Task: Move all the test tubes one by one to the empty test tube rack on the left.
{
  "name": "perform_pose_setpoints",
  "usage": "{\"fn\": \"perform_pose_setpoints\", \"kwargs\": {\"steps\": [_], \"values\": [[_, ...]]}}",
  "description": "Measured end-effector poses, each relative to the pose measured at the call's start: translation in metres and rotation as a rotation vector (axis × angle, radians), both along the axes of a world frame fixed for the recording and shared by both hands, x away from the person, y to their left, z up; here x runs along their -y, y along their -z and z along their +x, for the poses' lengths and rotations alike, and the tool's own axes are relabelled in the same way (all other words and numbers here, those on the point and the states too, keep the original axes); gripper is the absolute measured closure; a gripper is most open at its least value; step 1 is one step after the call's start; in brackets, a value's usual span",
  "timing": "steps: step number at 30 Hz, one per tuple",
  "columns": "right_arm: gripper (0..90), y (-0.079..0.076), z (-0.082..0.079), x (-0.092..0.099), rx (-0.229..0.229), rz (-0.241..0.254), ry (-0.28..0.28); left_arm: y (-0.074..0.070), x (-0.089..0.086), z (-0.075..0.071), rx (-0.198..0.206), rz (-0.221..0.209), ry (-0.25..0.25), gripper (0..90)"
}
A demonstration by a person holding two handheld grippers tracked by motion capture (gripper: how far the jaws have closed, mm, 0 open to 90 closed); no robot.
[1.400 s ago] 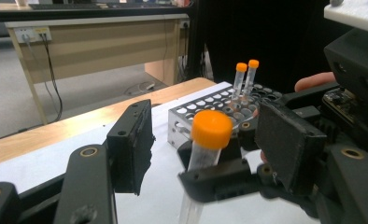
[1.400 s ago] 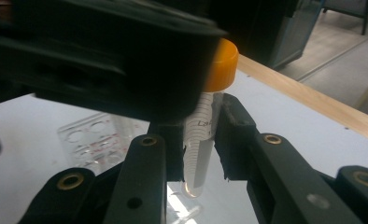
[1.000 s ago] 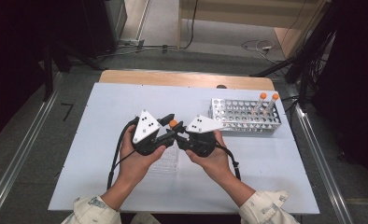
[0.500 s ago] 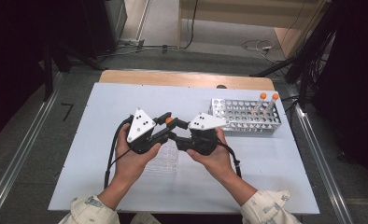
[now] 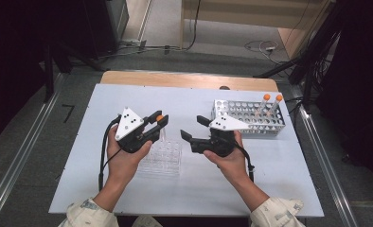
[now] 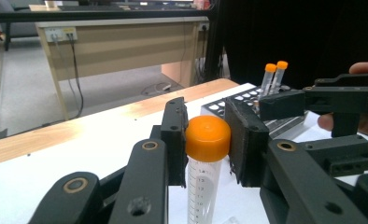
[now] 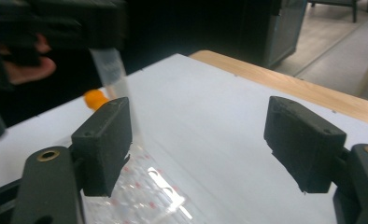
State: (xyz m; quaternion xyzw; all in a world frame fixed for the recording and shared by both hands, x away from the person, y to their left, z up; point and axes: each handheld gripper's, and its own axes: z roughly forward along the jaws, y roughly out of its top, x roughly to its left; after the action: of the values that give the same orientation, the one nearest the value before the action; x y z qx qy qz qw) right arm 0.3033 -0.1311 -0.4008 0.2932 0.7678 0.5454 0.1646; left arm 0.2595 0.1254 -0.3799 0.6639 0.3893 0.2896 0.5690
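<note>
Because your left gripper (image 5: 160, 124) has its jaws clamped on the orange cap of the tube (image 6: 207, 138), the clear body hangs straight down below them, right over the clear rack (image 5: 164, 156) on the tabletop (image 5: 279, 184); that reads as a hold meant for lowering the tube into one of its wells. From the left gripper view the cap sits squarely between the two pads, both touching it. Across from those jaws, your right gripper (image 5: 195, 127) has just been opening and now stands wide with nothing between its jaws, so the tube looks handed over. Beyond the right jaws stands the metal rack (image 5: 248, 116) with two more capped tubes (image 5: 270, 105) upright in it.
</note>
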Motion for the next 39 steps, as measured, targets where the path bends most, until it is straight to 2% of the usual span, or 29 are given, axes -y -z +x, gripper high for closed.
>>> {"fn": "perform_pose_setpoints", "kwargs": {"steps": [5,12,19,26,30,39], "values": [[22.0,0.009,0.002,0.015,-0.021,0.010,0.039,-0.001,-0.009,-0.002,0.002,-0.020,-0.025,70.9],[22.0,0.011,0.000,0.028,-0.029,0.014,0.065,0.003,-0.015,-0.005,-0.003,-0.005,-0.039,70.8],[22.0,0.014,-0.003,0.032,-0.040,0.021,0.071,0.006,-0.019,-0.006,-0.016,0.006,-0.045,70.8],[22.1,0.018,-0.004,0.034,-0.045,0.026,0.075,0.014,-0.023,-0.005,-0.026,-0.009,-0.049,70.9],[22.1,0.016,-0.006,0.034,-0.040,0.029,0.075,0.021,-0.020,-0.003,-0.044,0.005,-0.041,70.8],[22.0,0.020,-0.006,0.037,-0.043,0.031,0.086,0.033,-0.021,-0.002,-0.053,0.027,-0.046,70.8]]}}
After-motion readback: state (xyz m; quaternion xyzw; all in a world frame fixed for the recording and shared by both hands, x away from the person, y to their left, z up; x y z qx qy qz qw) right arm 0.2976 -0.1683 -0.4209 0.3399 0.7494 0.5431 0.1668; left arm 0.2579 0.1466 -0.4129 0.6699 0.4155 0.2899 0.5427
